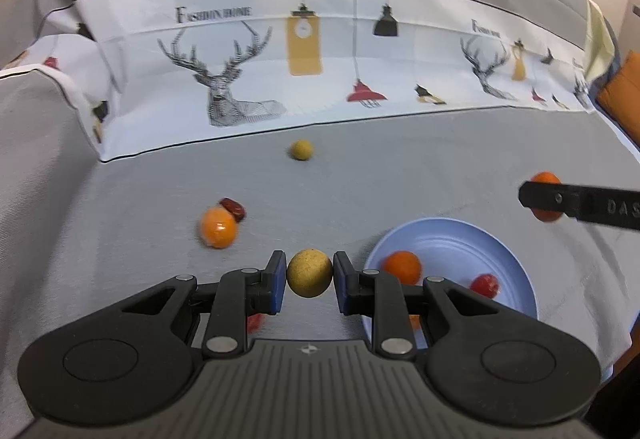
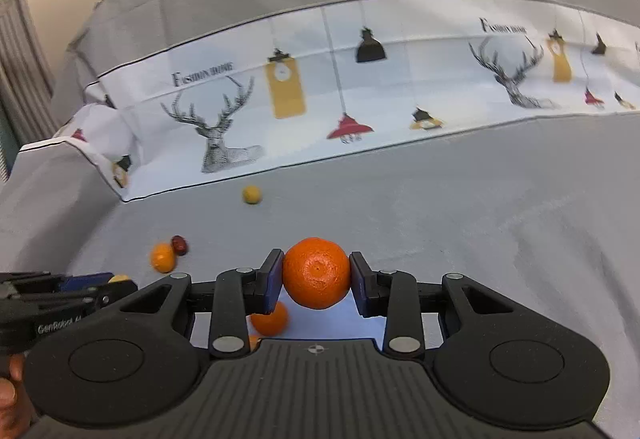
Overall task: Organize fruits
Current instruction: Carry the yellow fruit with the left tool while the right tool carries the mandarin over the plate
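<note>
My left gripper [image 1: 310, 279] is shut on a small tan-yellow round fruit [image 1: 309, 272], held above the grey cloth just left of a light blue plate [image 1: 500, 263]. The plate holds an orange [image 1: 402, 266] and a red fruit [image 1: 485, 285]. My right gripper [image 2: 316, 275] is shut on an orange mandarin [image 2: 316, 272] above the plate [image 2: 360, 317], where another orange [image 2: 272, 319] lies. In the left wrist view the right gripper [image 1: 544, 197] shows at the right edge with its mandarin [image 1: 545, 178]. The left gripper [image 2: 116, 281] shows at the left of the right wrist view.
On the grey cloth lie a small orange [image 1: 218, 228], a dark red date [image 1: 234, 208] beside it, and a yellow round fruit [image 1: 301, 150] farther back. A red fruit [image 1: 254, 322] lies under my left gripper. A deer-print cloth band [image 1: 320, 71] rises behind.
</note>
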{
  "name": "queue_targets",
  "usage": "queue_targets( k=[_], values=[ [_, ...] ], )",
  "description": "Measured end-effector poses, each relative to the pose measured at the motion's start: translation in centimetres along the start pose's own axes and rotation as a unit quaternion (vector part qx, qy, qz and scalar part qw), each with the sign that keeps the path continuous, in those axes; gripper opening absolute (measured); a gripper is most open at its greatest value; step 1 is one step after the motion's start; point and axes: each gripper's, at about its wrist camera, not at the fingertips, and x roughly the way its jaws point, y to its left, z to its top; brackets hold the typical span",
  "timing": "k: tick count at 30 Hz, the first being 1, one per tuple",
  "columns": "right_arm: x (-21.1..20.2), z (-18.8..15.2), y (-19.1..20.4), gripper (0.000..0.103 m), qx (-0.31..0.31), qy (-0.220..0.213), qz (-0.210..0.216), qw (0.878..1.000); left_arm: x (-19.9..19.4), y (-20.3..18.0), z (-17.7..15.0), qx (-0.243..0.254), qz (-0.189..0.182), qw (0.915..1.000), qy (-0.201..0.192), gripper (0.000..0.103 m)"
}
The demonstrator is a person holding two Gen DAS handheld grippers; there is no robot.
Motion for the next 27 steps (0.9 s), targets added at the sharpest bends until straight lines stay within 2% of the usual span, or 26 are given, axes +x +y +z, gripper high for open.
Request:
queue_targets(
  k=[5, 12, 27],
  values=[
    [0.9, 0.3, -0.6, 0.037, 0.011, 0.012, -0.002, 1.000, 0.7, -1.2, -0.1, 0.021, -0.017, 0.9996, 0.007, 0.028],
    [1.2, 0.1, 0.3, 0.037, -0.019, 0.022, -0.002, 1.000, 1.3, -3.2, -0.9, 0.058, -0.041, 0.9972, 0.023, 0.028],
    [1.5, 0.1, 0.7, 0.037, -0.040, 0.036, -0.001, 0.999, 2.2, -5.0, -1.3, 0.066, -0.064, 0.9953, 0.032, 0.028]
  ],
)
